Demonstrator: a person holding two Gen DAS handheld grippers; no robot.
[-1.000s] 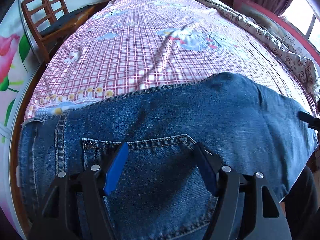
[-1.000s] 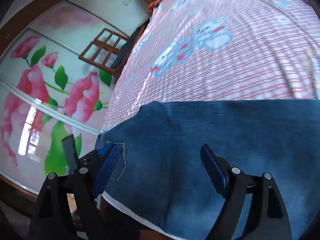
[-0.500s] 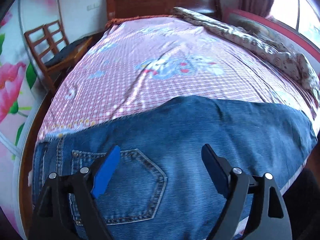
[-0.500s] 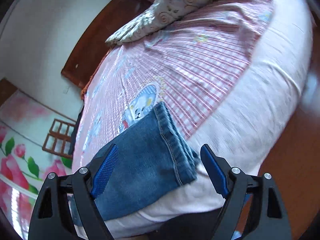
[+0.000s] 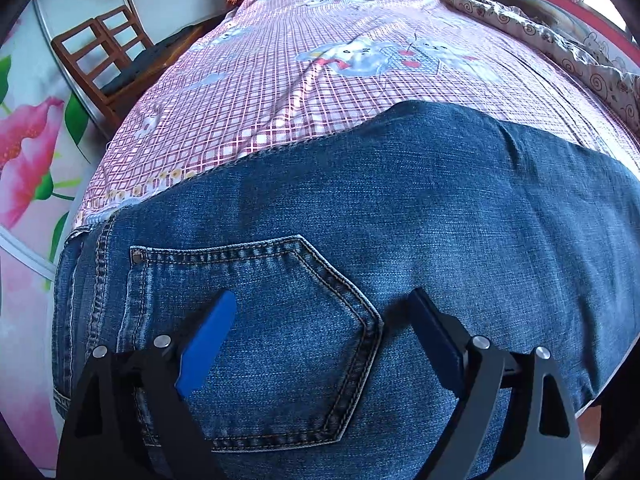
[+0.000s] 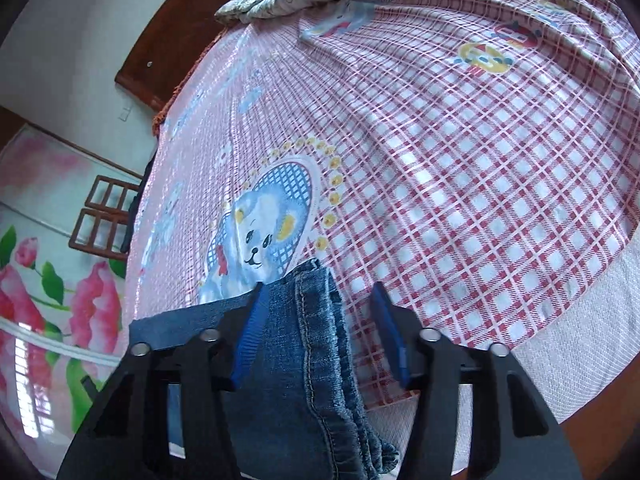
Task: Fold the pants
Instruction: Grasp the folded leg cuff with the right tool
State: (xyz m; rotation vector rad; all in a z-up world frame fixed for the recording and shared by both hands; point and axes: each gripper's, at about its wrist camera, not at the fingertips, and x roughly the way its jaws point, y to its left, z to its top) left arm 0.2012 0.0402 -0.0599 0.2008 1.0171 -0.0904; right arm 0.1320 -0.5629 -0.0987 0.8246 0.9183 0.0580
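My left gripper [image 5: 320, 312] hangs over the jeans [image 5: 400, 220] with its jaws wide and opening further; the blue pads [image 5: 208, 340] stand either side of the back pocket [image 5: 256, 312], nothing pinched between them. I cannot tell whether the tips touch the denim.

The jeans lie across the near end of the bed [image 5: 360, 52], on the pink checked sheet [image 5: 280, 92]. The waistband [image 5: 68, 280] sits at the left in the left wrist view, and the legs run off to the right, flat, one on the other.

My right gripper [image 6: 316, 304] is at the other end, at the hem [image 6: 320, 320]. Its jaws are closing with the stacked hem edges between them. The left pad [image 6: 250, 336] lies against the denim; the right pad [image 6: 390, 332] shows a strip of sheet between it and the cloth, so the hem is not yet pinched. The hem lies just below a printed bear [image 6: 260, 232] on the sheet.

A patterned quilt [image 5: 540, 28] is bunched along the far side of the bed. A wooden chair [image 5: 100, 56] stands beside the bed, near a wall panel with pink flowers [image 5: 24, 148]. The headboard [image 6: 168, 52] is dark wood.
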